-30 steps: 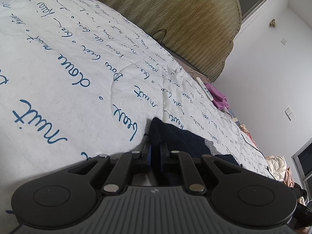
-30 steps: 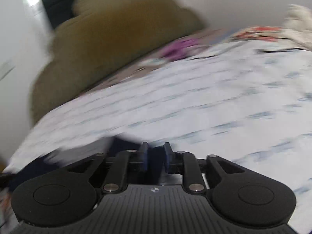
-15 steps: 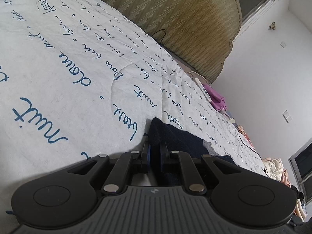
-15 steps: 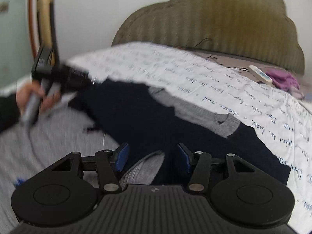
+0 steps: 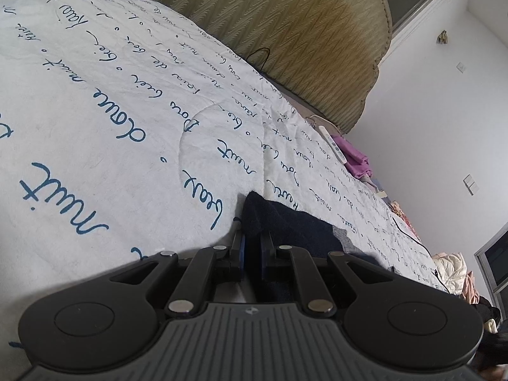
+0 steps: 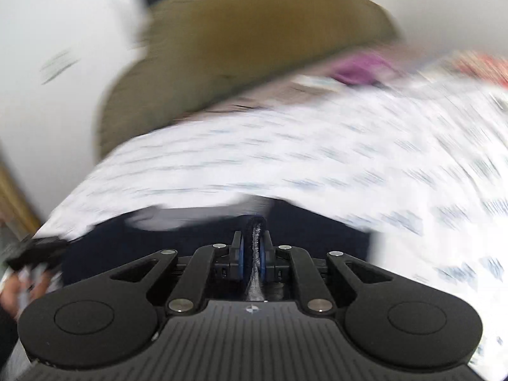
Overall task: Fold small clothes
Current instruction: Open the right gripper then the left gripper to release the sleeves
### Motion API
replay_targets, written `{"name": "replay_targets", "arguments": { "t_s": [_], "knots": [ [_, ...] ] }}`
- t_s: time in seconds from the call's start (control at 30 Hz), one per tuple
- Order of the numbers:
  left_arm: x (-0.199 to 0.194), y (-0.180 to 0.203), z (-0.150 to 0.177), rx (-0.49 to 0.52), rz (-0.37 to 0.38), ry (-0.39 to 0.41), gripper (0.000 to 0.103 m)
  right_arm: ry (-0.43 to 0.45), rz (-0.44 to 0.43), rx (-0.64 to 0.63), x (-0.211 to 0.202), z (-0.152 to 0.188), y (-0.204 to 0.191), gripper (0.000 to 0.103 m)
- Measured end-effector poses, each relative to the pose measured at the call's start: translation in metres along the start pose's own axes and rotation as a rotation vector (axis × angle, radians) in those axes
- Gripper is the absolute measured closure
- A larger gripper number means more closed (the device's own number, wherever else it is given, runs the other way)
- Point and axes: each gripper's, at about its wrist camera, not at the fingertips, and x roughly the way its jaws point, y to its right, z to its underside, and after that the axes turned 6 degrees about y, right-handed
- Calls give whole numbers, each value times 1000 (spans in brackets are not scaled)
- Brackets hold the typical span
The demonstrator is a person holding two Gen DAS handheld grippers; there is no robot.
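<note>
A navy garment (image 5: 292,222) with a grey patch (image 5: 341,238) lies on the white quilt (image 5: 127,111) with blue script. My left gripper (image 5: 252,241) is shut on one corner of it, and the cloth pokes up between the pads. In the blurred right wrist view my right gripper (image 6: 253,238) is shut on a folded edge of the same navy garment (image 6: 317,231), which spreads dark behind the fingers. The left gripper (image 6: 35,250) and the hand holding it show at the left edge of that view.
An olive padded headboard (image 5: 285,31) runs along the far side of the bed. A white remote (image 5: 333,143) and a purple cloth (image 5: 357,158) lie near it. A heap of clothes (image 5: 451,270) sits at the far right, below a white wall.
The right gripper, open over the spread garment half a second ago, has shut on its edge and swung round, blurring its view. The left gripper has kept its hold and place.
</note>
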Motion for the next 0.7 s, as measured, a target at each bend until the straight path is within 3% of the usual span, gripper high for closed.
{"name": "replay_targets", "arguments": {
  "t_s": [0.07,0.2,0.3,0.33,0.37,0.4,0.43,0.47,0.5,0.6,0.7],
  "knots": [
    [0,-1,-1,-9,2,-5,94,-38,57,35,11,9,20,91],
    [-3,3,-13,-17,-64,-6,91,-27,38,101,17,21,30,91],
    [-3,21,-19,79,-159,59,48,-24,31,110,19,27,31,91],
    [2,27,-19,104,-165,50,28,-19,23,127,20,29,34,92],
    [8,34,-19,144,-164,16,22,-14,15,145,19,30,40,92],
    [15,45,-16,211,-181,-6,23,-8,7,163,19,32,43,91],
    [21,55,-12,284,-200,-26,29,-3,-3,192,19,33,47,91],
    [29,64,-9,355,-205,-56,80,2,-13,222,20,34,50,92],
    [36,70,-6,401,-202,-95,98,6,-20,241,19,34,53,92],
    [39,87,-6,502,-241,-120,98,26,-41,265,10,27,53,92],
    [25,89,-24,503,-233,-71,98,70,-64,245,-7,14,50,92]
  ]
}}
